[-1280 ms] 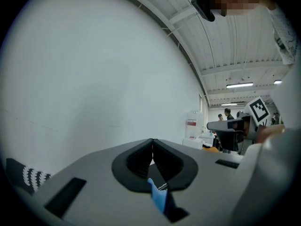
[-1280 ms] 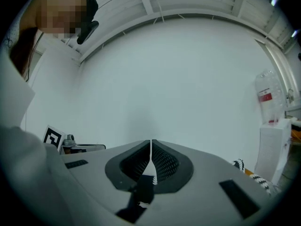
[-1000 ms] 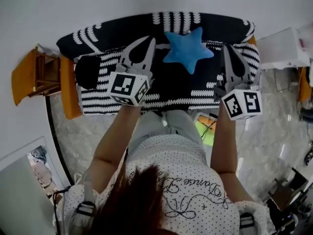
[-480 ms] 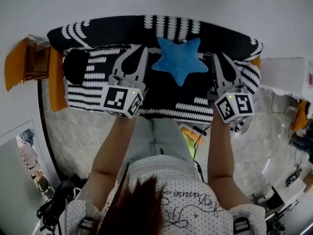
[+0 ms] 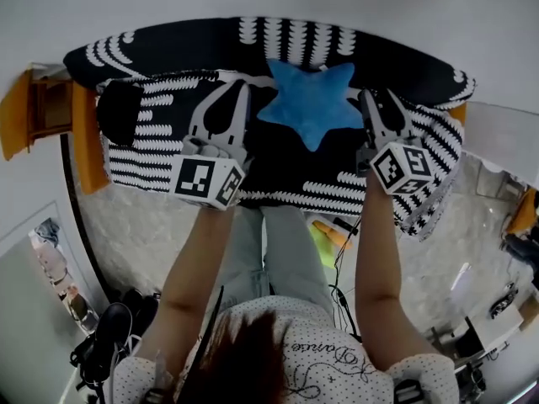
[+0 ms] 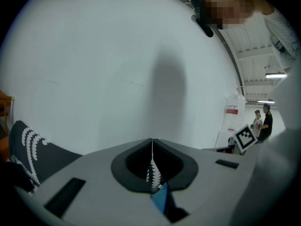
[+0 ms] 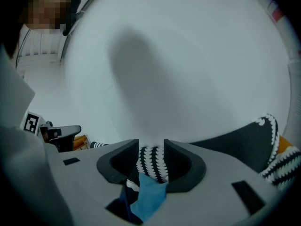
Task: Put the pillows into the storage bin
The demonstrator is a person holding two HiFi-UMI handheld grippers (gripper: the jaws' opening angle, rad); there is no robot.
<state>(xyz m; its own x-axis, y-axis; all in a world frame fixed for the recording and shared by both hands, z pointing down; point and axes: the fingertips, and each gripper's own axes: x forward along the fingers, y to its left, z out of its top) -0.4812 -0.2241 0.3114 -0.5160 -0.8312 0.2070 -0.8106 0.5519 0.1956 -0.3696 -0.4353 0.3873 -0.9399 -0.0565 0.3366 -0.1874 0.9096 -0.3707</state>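
While both hand-held tools have sunk closer to the black-and-white patterned fabric sofa [image 5: 168,112] than a second ago, the left gripper [image 5: 238,85] has its jaws pressed together, empty. The right gripper [image 5: 375,96] has just been opening, now partly apart, gripping nothing. Between them on the seat lies the blue star-shaped plush pillow [image 5: 310,103], one point toward the person, two toward the backrest, no long axis.

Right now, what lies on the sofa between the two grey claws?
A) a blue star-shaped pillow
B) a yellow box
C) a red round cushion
A: the blue star-shaped pillow sits on the striped sofa between the left gripper and the right gripper.
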